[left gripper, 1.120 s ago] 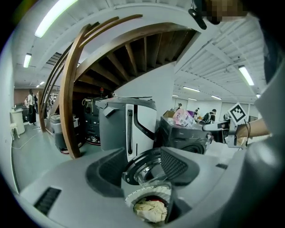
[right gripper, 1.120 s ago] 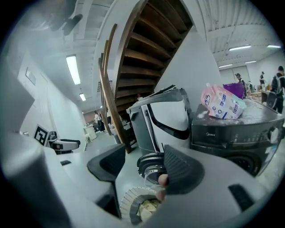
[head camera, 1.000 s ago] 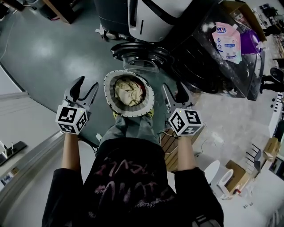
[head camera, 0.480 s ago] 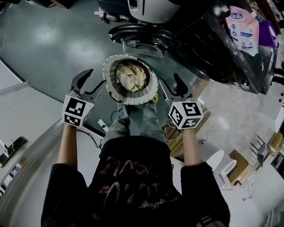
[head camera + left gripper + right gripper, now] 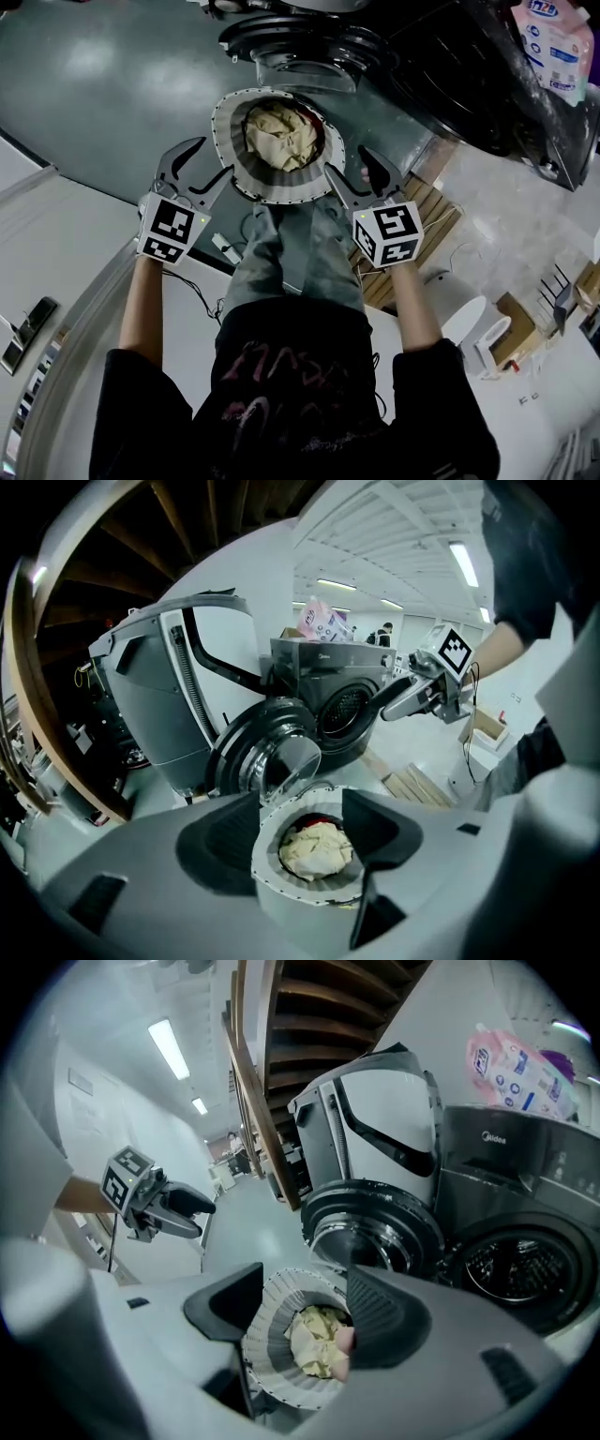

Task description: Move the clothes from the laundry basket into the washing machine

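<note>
A round laundry basket (image 5: 234, 183) with a white ribbed rim stands on the floor at the person's feet. It holds a crumpled beige garment (image 5: 281, 136) with some red cloth under it. My left gripper (image 5: 208, 161) is open at the basket's left rim. My right gripper (image 5: 349, 164) is open at its right rim. Neither has anything between its pads. In the left gripper view the basket (image 5: 281, 892) and garment (image 5: 317, 847) lie ahead of the jaws, as in the right gripper view (image 5: 267, 1335). Beyond stands the dark washing machine (image 5: 516, 1269) with its round door (image 5: 267, 752) swung open.
A pink-and-white detergent bag (image 5: 562, 47) lies on top of the machine. A white rounded machine (image 5: 375, 1119) stands beside it. A wooden pallet (image 5: 427, 230) lies right of the person's legs (image 5: 291, 262), a cable and plug strip (image 5: 225, 248) to their left. Wooden stairs (image 5: 272, 1044) rise behind.
Both grippers have sunk and moved in towards the basket, from beside it at a distance to close against its rim on either side. The basket and clothes have not moved.
</note>
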A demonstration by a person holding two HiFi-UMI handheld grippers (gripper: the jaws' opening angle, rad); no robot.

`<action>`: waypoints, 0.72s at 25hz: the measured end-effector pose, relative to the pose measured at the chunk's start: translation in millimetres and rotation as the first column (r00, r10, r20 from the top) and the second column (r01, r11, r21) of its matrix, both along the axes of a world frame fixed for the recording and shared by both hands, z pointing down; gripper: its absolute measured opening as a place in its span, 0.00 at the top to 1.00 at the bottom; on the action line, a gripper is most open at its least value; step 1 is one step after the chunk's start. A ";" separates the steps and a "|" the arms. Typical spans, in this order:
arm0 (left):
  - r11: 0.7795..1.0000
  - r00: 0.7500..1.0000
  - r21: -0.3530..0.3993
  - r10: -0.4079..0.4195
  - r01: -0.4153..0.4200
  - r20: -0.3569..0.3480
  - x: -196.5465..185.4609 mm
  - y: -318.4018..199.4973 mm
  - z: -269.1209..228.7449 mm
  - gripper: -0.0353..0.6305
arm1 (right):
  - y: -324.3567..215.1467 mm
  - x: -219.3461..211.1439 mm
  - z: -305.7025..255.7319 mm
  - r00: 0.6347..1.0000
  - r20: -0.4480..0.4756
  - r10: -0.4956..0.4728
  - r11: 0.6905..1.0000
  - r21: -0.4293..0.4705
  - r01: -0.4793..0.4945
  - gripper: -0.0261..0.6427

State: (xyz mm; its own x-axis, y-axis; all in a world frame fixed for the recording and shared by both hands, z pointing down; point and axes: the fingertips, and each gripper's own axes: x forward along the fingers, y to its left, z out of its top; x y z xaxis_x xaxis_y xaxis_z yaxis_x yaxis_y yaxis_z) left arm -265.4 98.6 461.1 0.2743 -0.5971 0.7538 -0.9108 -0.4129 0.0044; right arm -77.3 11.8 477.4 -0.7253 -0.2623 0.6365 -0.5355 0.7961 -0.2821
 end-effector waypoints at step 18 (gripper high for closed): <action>0.939 0.953 -0.216 0.291 -0.267 0.086 15.8 13.3 214.4 0.46 | 49.4 -14.0 205.8 0.970 -0.184 -0.158 0.982 -0.130 0.135 0.50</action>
